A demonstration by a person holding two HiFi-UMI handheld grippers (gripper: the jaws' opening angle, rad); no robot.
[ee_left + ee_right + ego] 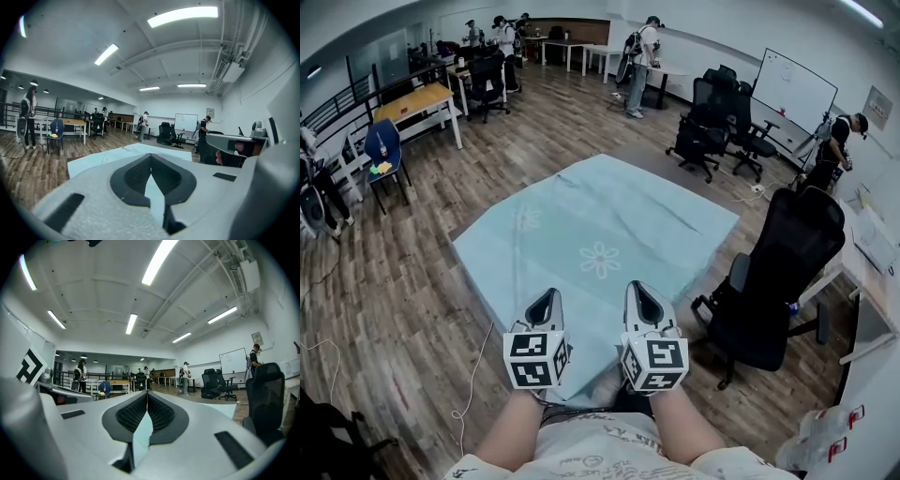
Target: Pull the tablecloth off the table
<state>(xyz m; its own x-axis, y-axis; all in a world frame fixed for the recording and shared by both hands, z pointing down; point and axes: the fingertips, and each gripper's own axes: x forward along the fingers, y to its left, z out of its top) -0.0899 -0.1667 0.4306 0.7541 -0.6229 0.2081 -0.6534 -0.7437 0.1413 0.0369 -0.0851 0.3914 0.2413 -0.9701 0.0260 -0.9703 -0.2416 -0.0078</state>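
Observation:
A pale blue tablecloth (600, 234) with white flower prints lies spread over the table in the head view, its near edge drawn toward me. My left gripper (545, 302) is shut on that near edge, and a strip of blue cloth (153, 197) shows pinched between its dark pads. Beside it, my right gripper (645, 296) is shut on the same edge, with a fold of the cloth (142, 434) caught between its pads. Both grippers sit close together at the cloth's near corner, just in front of my body.
A black office chair (778, 281) stands close to the table's right side. More chairs (717, 127) and a whiteboard (794, 89) are at the back right, desks (422, 103) at the back left. Several people stand in the far room. A cable (473, 384) lies on the wooden floor.

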